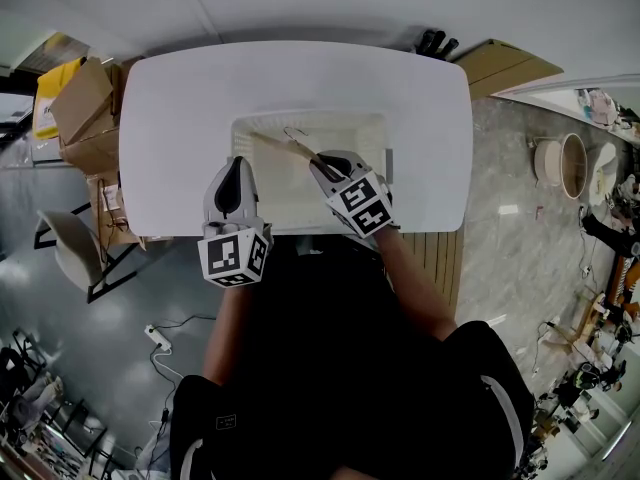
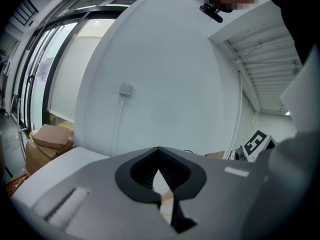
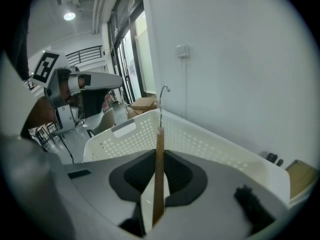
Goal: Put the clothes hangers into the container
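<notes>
The right gripper view alone shows the right gripper [image 3: 159, 153] pinching one brown wooden clothes hanger [image 3: 159, 179] beside one white perforated plastic basket [image 3: 200, 140]. The left gripper [image 2: 159, 156] has its fingers pressed together, empty.

White table [image 1: 170, 128] — one perforated basket [image 1: 340, 120], likely plastic, on it.

Wood, wire, plastic and a matt bench
The hanger [image 3: 159, 174] is smooth pale-brown wood with a thin metal hook [image 3: 160, 106]; the container [image 3: 200, 139] is cream perforated plastic, the bench [image 1: 180, 118] smooth matt white, the floor [image 1: 520, 228] glossy grey, the boxes [image 1: 85, 118] plain cardboard.
</notes>
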Demonstrator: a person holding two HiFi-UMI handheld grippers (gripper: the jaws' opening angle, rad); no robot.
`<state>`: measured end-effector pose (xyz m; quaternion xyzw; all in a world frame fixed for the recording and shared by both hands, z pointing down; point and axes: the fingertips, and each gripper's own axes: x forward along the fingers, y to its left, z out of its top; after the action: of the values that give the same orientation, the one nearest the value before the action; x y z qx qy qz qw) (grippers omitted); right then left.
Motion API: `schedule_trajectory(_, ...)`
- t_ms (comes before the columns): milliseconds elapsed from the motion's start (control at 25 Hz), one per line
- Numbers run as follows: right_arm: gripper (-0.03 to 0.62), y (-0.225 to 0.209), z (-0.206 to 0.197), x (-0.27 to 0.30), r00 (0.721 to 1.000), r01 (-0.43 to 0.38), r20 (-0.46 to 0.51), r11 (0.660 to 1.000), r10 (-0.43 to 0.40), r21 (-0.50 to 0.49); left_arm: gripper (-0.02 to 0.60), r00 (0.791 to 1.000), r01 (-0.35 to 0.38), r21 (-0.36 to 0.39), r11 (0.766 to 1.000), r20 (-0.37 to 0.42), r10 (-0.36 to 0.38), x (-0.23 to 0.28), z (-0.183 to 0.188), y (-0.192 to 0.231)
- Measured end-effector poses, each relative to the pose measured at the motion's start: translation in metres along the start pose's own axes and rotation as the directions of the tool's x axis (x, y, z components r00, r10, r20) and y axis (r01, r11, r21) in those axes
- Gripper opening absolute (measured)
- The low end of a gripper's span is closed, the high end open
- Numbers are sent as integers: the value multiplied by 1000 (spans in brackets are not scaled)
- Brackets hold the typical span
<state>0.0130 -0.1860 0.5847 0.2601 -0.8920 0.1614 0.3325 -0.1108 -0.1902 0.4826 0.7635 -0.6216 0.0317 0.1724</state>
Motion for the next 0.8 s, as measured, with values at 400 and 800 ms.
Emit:
schedule_trajectory(400, 60, -6, 2, 2, 1000, -15, -1, 1000, 15, 13, 3, 1000, 3, 1, 1000, -2, -3, 1, -2, -1)
schedule_trajectory(800, 63, -22, 2, 3, 1000, -30, -1, 996, 31, 83, 4, 1000, 5, 2, 1000, -2, -5, 1, 0, -2)
